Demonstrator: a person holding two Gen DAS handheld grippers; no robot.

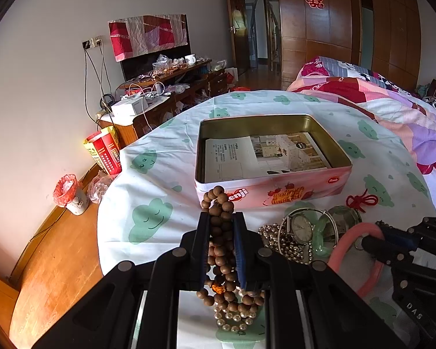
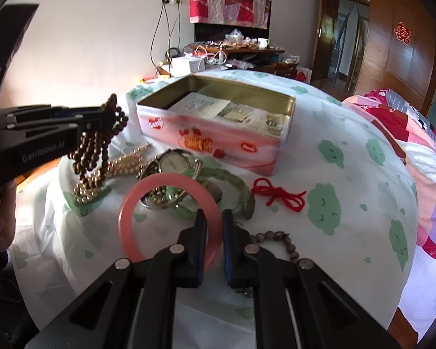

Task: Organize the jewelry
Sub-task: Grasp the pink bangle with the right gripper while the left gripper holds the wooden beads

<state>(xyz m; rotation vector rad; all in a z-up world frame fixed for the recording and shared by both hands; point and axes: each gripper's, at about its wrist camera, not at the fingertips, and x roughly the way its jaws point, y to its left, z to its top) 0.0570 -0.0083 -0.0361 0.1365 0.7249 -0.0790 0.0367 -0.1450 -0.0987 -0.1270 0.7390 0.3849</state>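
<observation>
Cloud-print tablecloth [image 2: 348,180], pink bangle [image 2: 136,200] between right gripper [image 2: 215,218] fingers.

Left gripper [image 1: 221,218] clamped on a wooden bead string [image 1: 221,250], angled downward; right gripper [image 2: 215,218] pinching the pink bangle's [image 2: 148,186] rim, tilted down.

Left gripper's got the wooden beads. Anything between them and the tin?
Nothing visible. The left gripper holds the wooden bead strand just short of the open tin, with only bare tablecloth between; paper lies inside.
</observation>
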